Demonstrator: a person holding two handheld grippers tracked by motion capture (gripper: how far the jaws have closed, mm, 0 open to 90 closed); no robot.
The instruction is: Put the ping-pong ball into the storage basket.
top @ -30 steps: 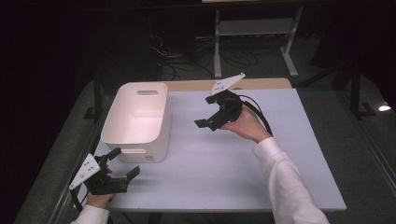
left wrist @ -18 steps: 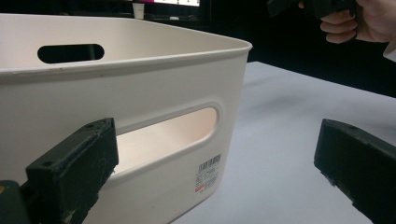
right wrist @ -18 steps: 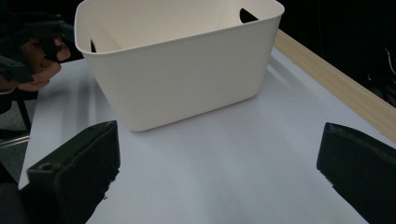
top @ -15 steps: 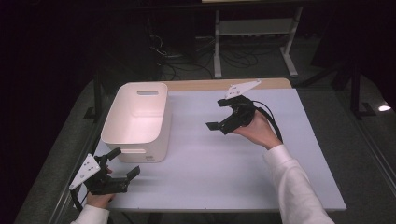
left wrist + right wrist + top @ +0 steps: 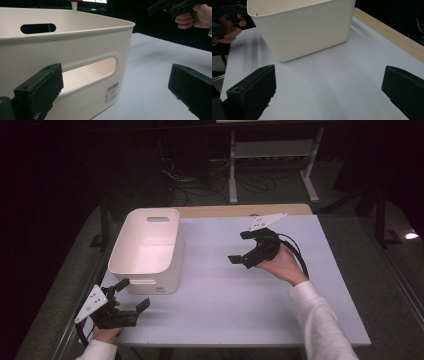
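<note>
High view first: the room around the work is dark, with a pale metal shelf frame [image 5: 272, 165] standing on the floor beyond the table and a tangle of cables [image 5: 197, 190] on the floor beside it. The table [image 5: 225, 295] has a flat, pale lavender-grey top, bare across its middle and right, with a strip of light wood [image 5: 240, 210] along its far edge. From the right gripper view the same wooden strip runs down the right side, and the tabletop looks smooth and matte.

On the left part of the table stands the white plastic bin [image 5: 145, 251], upright, open at the top, nothing visible inside it. It has a slot handle in its far wall and another in its near wall; from the left gripper view the near slot is close ahead, with a small barcode label [image 5: 112, 92] under it.

Right gripper [image 5: 245, 247] is held above the table's middle right, well apart from the bin, jaws spread wide and holding nothing. Left gripper [image 5: 131, 295] sits at the near left corner, just beside the bin's near wall but not touching it, jaws likewise spread and empty.
</note>
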